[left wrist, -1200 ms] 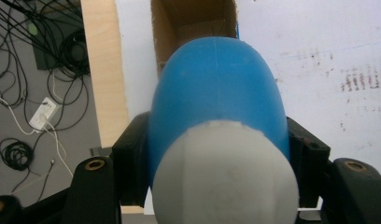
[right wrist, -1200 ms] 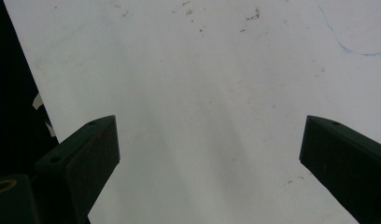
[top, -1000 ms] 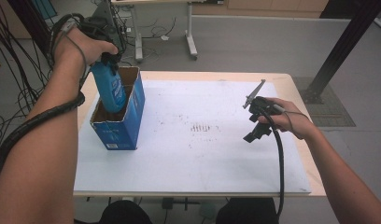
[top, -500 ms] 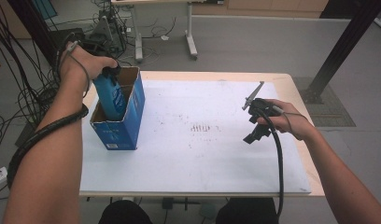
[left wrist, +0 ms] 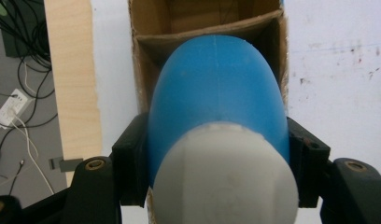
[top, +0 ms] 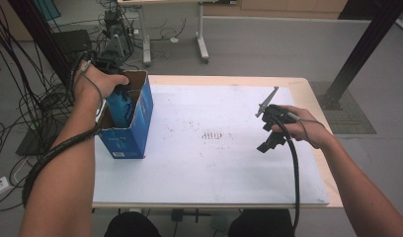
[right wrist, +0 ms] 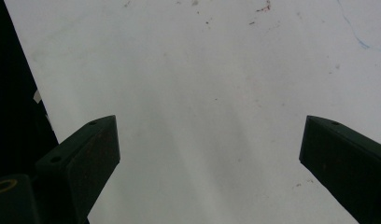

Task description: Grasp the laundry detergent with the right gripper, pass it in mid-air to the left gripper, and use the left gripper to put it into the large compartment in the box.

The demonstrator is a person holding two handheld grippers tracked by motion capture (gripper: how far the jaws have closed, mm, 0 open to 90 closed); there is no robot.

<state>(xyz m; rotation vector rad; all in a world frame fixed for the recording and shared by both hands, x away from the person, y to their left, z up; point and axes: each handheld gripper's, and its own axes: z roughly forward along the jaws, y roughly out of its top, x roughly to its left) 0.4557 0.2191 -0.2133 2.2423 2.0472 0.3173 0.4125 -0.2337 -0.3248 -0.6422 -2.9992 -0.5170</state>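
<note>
A blue bottle (left wrist: 216, 98) with a white cap (left wrist: 226, 177) is clamped between the black jaws of my left gripper (left wrist: 216, 158). The bottle (top: 121, 104) points down into the open top of a blue cardboard box (top: 128, 133) at the left of the table, and its lower part is inside the box (left wrist: 151, 46). My left hand (top: 93, 81) hides most of that gripper from above. At the right of the table my right gripper (top: 266, 140) hangs over the white sheet (top: 209, 163). Its jaws stand wide apart with nothing between them, seen over the sheet (right wrist: 202, 116) in the right gripper view (right wrist: 209, 154).
The white sheet covers most of the wooden table (top: 308, 86). A cable (top: 293, 173) trails from the right gripper toward the front edge. Cables and a desk frame (top: 145, 44) stand on the floor behind; a black post (top: 357, 54) rises at the right.
My left hand has gone down with the blue bottle, which has sunk deeper into the box. The right hand and its gripper have kept still.
</note>
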